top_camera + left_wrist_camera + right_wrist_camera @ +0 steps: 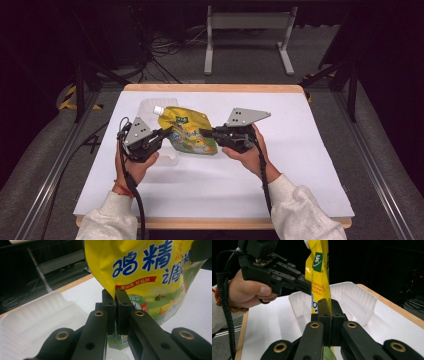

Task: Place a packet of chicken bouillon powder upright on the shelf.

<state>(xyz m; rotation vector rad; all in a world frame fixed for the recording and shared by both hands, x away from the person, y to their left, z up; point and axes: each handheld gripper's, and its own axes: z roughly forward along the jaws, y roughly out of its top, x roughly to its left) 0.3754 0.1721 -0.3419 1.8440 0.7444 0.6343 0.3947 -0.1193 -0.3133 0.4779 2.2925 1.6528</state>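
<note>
Yellow plastic bouillon pouch with a white cap (pixel 187 130) is hanging above the white table sheet (pixel 300 165), and I'm clamping its left edge with my left gripper (pixel 162 134), its right edge with my right gripper (pixel 207 133). Lifting's done; I'm guessing it's going into the clear plastic tray (pixel 150 107) behind. Dark room, cables on the floor.

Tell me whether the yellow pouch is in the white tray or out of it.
Out. The pouch is held up between the left gripper and right gripper, each clamped on an edge; the tray sits behind it.
</note>
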